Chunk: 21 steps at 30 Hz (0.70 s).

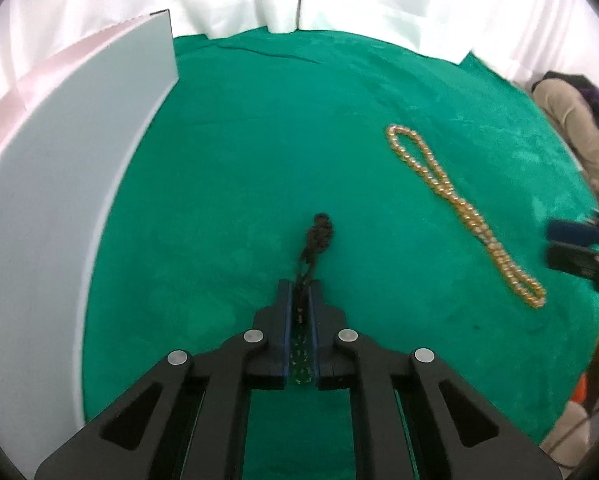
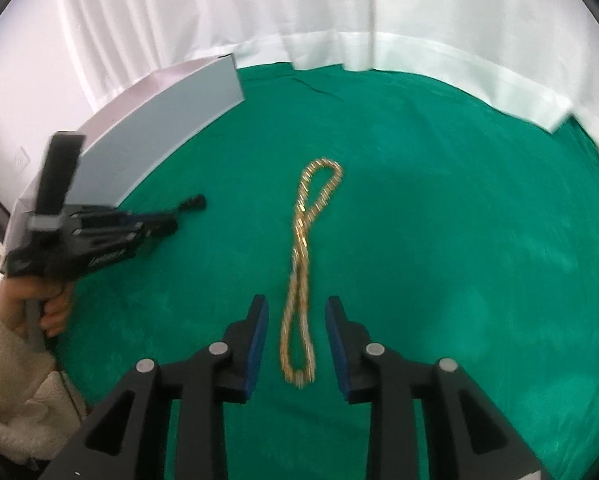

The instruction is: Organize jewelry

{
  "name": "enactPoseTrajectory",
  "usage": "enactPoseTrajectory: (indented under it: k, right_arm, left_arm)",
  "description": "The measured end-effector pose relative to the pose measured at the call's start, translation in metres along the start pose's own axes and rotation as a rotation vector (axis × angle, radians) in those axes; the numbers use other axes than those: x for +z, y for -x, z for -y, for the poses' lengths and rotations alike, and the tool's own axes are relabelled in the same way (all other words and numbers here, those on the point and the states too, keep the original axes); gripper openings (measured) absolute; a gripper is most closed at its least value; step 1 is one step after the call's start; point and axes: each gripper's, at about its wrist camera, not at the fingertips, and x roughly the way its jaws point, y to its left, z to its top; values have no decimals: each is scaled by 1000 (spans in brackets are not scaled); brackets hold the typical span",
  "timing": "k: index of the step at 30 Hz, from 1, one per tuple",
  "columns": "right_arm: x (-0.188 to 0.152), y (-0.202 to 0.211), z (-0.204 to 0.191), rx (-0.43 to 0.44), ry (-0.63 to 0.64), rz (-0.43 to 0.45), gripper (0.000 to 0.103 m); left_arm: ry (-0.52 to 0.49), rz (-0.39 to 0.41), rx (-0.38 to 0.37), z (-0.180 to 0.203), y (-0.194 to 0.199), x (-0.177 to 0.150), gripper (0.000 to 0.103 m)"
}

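A grey-and-white box [image 1: 59, 200] is seen standing at the left edge of the green-covered bench [image 1: 239, 140]. Just beside it, the left tool [image 1: 300, 296] is pressed shut on a dark knotted cord [image 1: 317, 236] that trails onto the cloth. Further right, a gold bead necklace [image 2: 303, 264] is laid out in a twisted loop, its near end between the parted, untouching fingers of the right tool [image 2: 297, 320].
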Motion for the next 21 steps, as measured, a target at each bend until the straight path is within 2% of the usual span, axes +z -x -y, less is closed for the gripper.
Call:
enactPoseTrajectory:
  k: [1, 5, 8, 9, 10, 11, 14, 21]
  right_arm:
    - [9, -12, -2, 8, 17, -14, 35]
    - [29, -53, -4, -4, 34, -72, 35]
    - [36, -71, -4, -21, 36, -83, 35]
    - [39, -72, -5, -18, 39, -73, 26]
    - [40, -72, -4, -12, 38, -79, 8]
    - [42, -71, -4, -6, 26, -90, 8]
    - [47, -51, 1, 25, -22, -60, 8]
    - [77, 32, -10, 128, -43, 71, 8]
  left_arm:
    - [6, 2, -10, 0, 0, 0, 5]
    - [67, 7, -73, -9, 8, -1, 5]
    - [97, 17, -106, -14, 16, 1, 5]
    - [102, 19, -110, -14, 18, 1, 5]
    - [110, 21, -116, -14, 21, 2, 5]
    - [121, 24, -129, -15, 26, 3, 5]
    - [137, 52, -161, -13, 49, 8, 5]
    - [161, 152, -214, -16, 129, 28, 5]
